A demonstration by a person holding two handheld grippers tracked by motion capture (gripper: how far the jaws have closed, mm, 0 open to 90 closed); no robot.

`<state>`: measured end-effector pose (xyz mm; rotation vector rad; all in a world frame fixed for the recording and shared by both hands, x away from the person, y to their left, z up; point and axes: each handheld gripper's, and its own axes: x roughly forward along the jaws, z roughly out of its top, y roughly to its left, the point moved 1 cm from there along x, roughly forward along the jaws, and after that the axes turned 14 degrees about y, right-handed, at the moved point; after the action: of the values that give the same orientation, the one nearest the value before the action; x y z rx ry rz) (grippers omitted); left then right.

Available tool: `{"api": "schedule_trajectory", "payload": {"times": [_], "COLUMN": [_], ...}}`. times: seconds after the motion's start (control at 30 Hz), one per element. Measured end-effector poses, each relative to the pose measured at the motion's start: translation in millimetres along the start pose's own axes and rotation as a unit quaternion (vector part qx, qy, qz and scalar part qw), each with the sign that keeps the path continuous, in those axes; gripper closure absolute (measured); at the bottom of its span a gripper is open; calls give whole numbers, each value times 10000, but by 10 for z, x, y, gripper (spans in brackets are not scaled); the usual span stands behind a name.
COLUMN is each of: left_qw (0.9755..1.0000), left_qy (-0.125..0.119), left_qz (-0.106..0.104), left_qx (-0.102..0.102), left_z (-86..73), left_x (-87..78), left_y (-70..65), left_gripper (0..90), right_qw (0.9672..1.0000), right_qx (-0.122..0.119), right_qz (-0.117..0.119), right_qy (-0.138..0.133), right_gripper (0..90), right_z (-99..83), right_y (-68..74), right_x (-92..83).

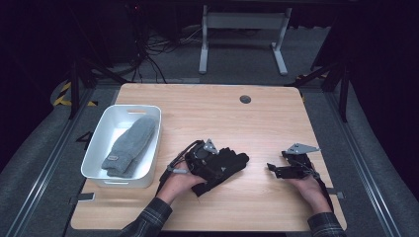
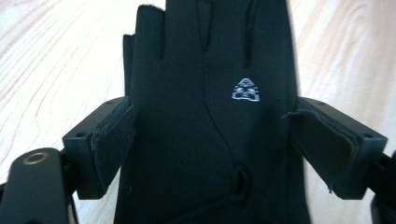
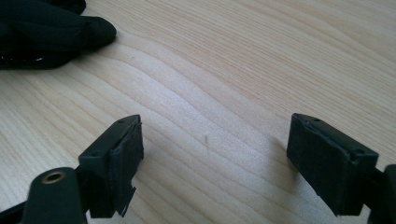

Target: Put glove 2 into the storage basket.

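Black glove (image 2: 210, 116): flat on the bench (image 1: 267, 123), between the released left tongs (image 2: 212, 140), pads clear.
Long axis: fingers toward two o'clock.
Right tongs (image 3: 215, 154): released, empty, glove at nine o'clock.
Nearer: left.

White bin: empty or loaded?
Loaded. A grey mitten lies inside the white bin; the black glove lies outside it on the table.
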<state>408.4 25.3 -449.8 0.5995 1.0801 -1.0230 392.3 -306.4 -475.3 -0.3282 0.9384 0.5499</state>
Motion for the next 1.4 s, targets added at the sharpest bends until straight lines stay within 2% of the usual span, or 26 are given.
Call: {"api": "schedule_trajectory", "payload": {"times": [0.03, 0.23, 0.33, 0.4, 0.43, 0.47, 0.57, 0.7, 0.77, 0.83, 0.9, 1.13, 1.23, 1.4], "left_qw": [10000, 9999, 9996, 9995, 9997, 9999, 9999, 9999, 9999, 9997, 9997, 9989, 9986, 9978], "left_qy": [17, 116, 145, 148, 180, 111, 105, 120, 114, 165, 158, 157, 55, -62], "left_qz": [27, 85, 190, 254, 165, 90, 132, 85, 16, -87, -140, -400, -427, -477], "left_qx": [-39, 28, 119, 109, 12, 1, -8, 67, 102, 146, 107, -191, -301, -464], "left_z": [3, 0, -5, -3, -8, -24, -27, -30, -35, -36, -36, -37, -34, -46], "left_x": [22, 94, 120, 133, 149, 157, 147, 115, 96, 73, 69, 11, -99, -371], "left_y": [-4, 6, 3, 2, 22, 43, 33, 22, 19, 8, -1, 27, 31, 68], "left_gripper": [151, 160, 156, 155, 156, 146, 166, 284, 386, 526, 611, 682, 687, 686], "right_qw": [10000, 10000, 10000, 10000, 10000, 10000, 10000, 10000, 10000, 10000, 10000, 10000, 10000, 10000], "right_qx": [-9, -20, -25, -29, -29, -30, -33, -33, -33, -34, -39, -33, -30, -40], "right_qz": [4, 18, 18, 11, 9, 7, 20, 19, 20, 19, 19, 19, 24, 18], "right_qy": [5, 4, -2, 4, 5, 4, 0, 1, 0, 2, 3, 5, 3, 7], "right_gripper": [190, 186, 186, 185, 185, 184, 182, 182, 182, 182, 182, 181, 181, 181], "right_z": [0, 1, 0, 0, 0, 0, 1, 2, 2, 1, 1, 2, 2, 2], "right_y": [0, 0, 2, 3, 4, 5, 9, 9, 9, 10, 10, 11, 11, 10], "right_x": [-1, 1, 2, 1, 1, 1, 2, 3, 3, 3, 3, 2, 2, 3]}}
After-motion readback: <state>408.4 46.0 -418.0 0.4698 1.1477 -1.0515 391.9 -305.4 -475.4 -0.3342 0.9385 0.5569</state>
